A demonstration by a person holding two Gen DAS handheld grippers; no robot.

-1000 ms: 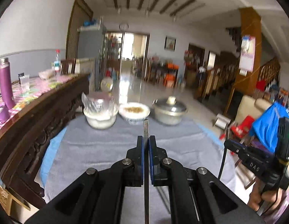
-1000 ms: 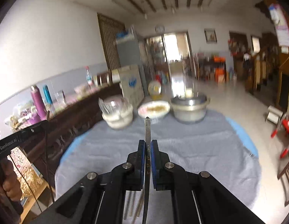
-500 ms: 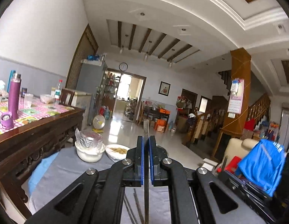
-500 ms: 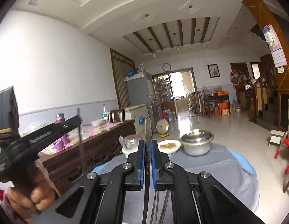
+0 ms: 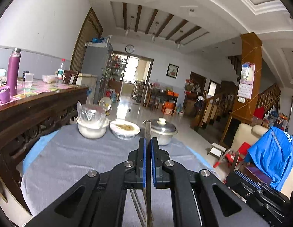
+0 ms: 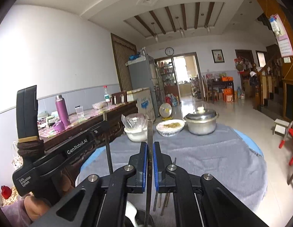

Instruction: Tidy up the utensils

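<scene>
home living-dining hall: fridge, wall clock, staircase, food bowls on clothed table.

I see a round table with a blue edge, covered by a grey cloth. At its far side three vessels stand in a row — a white bowl holding a clear plastic bag, a shallow patterned bowl of brownish food, and a lidded metal pot. Near me, a few chopsticks lie on the cloth.
</scene>
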